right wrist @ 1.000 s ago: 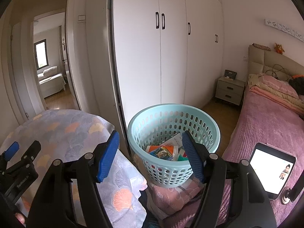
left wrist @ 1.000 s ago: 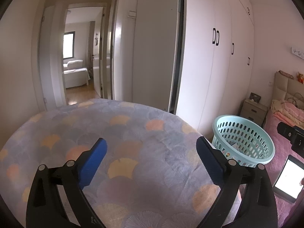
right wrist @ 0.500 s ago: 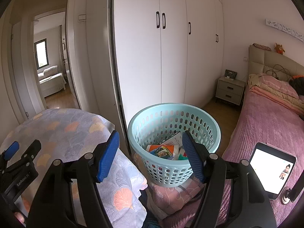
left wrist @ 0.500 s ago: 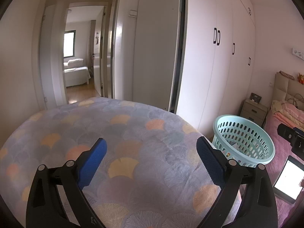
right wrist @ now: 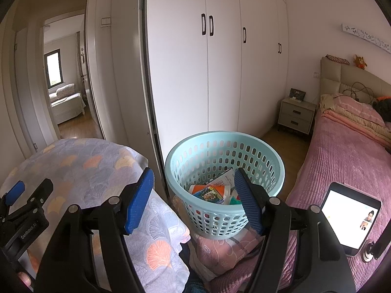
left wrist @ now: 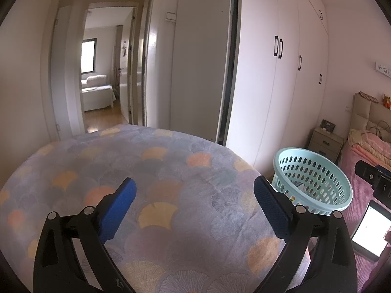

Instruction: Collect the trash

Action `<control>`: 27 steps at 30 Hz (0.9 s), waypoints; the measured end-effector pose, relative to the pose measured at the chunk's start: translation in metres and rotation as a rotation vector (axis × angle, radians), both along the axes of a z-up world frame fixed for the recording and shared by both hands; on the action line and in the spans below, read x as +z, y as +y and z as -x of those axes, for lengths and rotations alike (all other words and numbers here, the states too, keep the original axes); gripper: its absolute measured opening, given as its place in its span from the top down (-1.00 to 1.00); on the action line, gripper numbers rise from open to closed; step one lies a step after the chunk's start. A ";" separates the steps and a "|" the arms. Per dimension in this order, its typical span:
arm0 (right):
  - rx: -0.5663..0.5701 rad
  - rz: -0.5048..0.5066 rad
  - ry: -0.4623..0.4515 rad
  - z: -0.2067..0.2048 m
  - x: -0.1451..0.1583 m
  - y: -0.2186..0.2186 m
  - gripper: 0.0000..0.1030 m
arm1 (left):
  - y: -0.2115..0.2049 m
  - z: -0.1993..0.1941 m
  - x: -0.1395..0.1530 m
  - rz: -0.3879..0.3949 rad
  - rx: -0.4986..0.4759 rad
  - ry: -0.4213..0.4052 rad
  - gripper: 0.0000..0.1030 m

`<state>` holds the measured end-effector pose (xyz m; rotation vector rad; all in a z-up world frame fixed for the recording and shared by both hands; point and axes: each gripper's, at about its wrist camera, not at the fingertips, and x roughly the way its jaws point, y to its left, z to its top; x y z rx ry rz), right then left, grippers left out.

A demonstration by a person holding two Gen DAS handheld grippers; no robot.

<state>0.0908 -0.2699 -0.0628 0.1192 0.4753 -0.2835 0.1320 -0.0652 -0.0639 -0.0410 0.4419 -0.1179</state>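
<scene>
1. Nothing has shifted since the earlier frames: both grippers hold the same spots, and the basket and its contents lie as they did.
2. From the left wrist view, the left gripper (left wrist: 194,196) hangs over a round table covered by a shell-patterned cloth (left wrist: 171,171), its blue pads set well apart with only bare cloth between them.
3. At about 3 o'clock from that gripper stands the pale turquoise basket (left wrist: 315,168), just off the table's edge.
4. Further right, at 4 o'clock, a lit tablet (left wrist: 370,232) lies on the pink bed (left wrist: 352,168).
5. From the right wrist view, the right gripper (right wrist: 194,199) has its jaws spread wide and grips nothing; the left pad sits over the cloth's edge, the right pad in front of the basket's rim.
6. The trash (right wrist: 211,193), a heap of colourful wrappers and paper, lies inside the basket, at about 1 o'clock from the gripper's midpoint.
7. The basket rests on a folded pink blanket (right wrist: 220,251) between table and bed.
8. White wardrobe doors (right wrist: 220,73) rise behind at 12 o'clock, with a nightstand (right wrist: 297,117) at 2 o'clock.
</scene>
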 end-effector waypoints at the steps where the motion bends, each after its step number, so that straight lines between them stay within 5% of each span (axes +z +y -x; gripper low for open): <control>1: 0.001 0.001 0.000 0.000 0.000 0.000 -0.26 | 0.000 0.000 0.000 0.000 0.000 -0.001 -0.83; 27: 0.004 -0.003 0.014 -0.001 -0.005 0.001 -0.26 | 0.000 -0.002 -0.001 0.022 -0.007 0.024 -0.83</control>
